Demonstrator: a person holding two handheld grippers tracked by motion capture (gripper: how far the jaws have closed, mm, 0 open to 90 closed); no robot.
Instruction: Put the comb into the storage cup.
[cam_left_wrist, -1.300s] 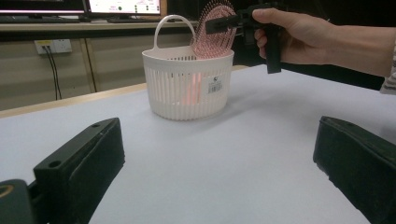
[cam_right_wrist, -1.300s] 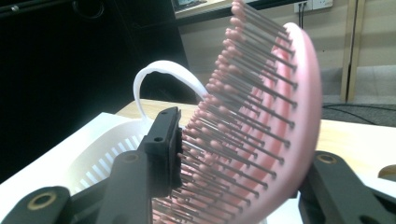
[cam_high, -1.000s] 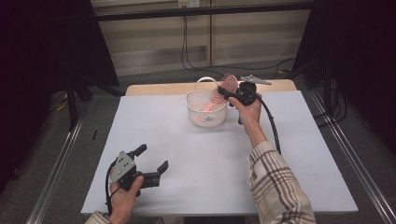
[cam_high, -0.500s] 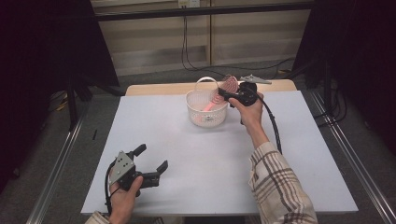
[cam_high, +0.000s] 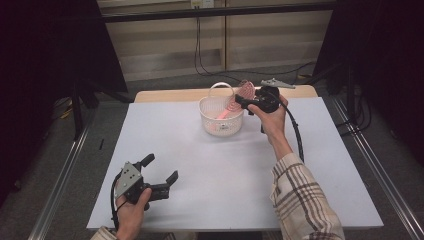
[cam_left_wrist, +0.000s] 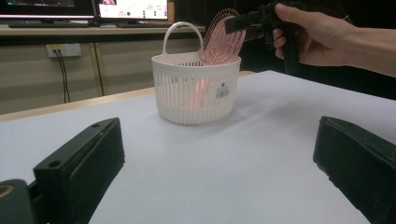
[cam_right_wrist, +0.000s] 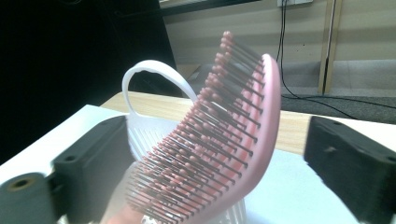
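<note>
Right gripper (cam_high: 243, 101) has just been opening, jaws spread clear of the pink hairbrush (cam_right_wrist: 219, 140) standing in the white basket (cam_high: 210, 120). Left gripper (cam_high: 161, 170) sits open, holding nothing, over the table (cam_high: 225, 170).

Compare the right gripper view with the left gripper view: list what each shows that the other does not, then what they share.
Right gripper view alone: the hairbrush's bristles close up, between the right gripper's own jaws, which have just been opening and stand clear of it.

Left gripper view alone: the basket's slatted wall with its label, the monitors behind, and the left gripper's wide-apart jaws.

Both: the pink hairbrush leaning in the white basket, its handle arch, and the white table.
</note>
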